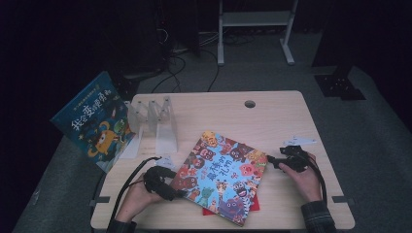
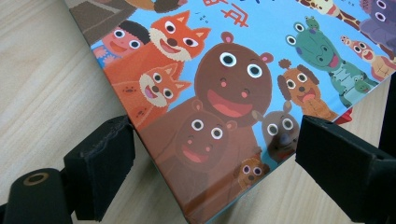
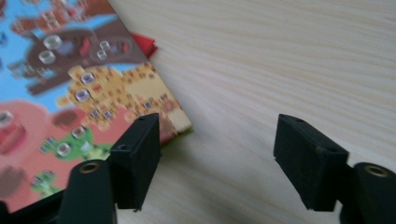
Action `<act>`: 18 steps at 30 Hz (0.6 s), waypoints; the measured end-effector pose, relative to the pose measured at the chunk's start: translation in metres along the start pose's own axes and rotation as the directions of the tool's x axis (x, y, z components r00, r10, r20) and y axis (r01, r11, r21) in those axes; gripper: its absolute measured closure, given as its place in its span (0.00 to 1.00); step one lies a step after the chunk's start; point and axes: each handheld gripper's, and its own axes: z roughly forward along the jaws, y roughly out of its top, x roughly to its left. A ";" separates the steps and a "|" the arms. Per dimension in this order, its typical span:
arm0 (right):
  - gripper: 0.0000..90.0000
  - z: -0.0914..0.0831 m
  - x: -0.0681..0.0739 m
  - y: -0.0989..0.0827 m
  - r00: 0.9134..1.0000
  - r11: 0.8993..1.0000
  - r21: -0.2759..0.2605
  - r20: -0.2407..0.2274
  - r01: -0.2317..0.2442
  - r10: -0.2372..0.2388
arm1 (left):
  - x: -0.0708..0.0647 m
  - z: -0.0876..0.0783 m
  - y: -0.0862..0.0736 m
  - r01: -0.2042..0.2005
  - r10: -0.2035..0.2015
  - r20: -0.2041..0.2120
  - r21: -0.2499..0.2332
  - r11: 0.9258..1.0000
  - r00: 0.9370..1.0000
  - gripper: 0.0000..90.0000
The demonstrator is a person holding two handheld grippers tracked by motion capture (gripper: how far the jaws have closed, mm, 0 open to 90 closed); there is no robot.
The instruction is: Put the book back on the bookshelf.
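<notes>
Down at the lower left of the high view, the left gripper (image 1: 180,194) has its jaws spread wide around the near corner of the picture book (image 1: 221,174), pads not pressing it. At centre right, the right gripper (image 1: 270,159) stands open too, just beside the book's right corner. Across the middle of the table (image 1: 272,111) the book lies flat, on a red sheet (image 1: 254,204). Upper left, another book (image 1: 92,121) leans by a clear rack (image 1: 155,124).

Picture book (image 1: 223,177) lying flat on table (image 1: 272,111), cover showing red Chinese title 最棒的礼物 among cartoon animals. Second book (image 1: 93,121) standing left of picture book, cover showing white characters 我会变勇敢; small line above too tiny to read.
</notes>
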 end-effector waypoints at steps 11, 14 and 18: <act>0.24 0.013 0.018 0.010 0.984 0.997 0.013 -0.160 -0.078 0.079 | 0.007 -0.010 -0.005 0.040 -0.045 -0.059 -0.081 0.996 0.997 0.05; 0.21 0.018 0.023 0.008 0.979 0.996 0.040 -0.184 -0.081 0.087 | 0.009 -0.012 -0.007 0.047 -0.053 -0.068 -0.087 0.995 0.996 0.05; 0.20 0.019 0.026 0.007 0.980 0.995 0.037 -0.175 -0.090 0.095 | 0.010 -0.012 -0.007 0.047 -0.054 -0.073 -0.090 0.995 0.996 0.04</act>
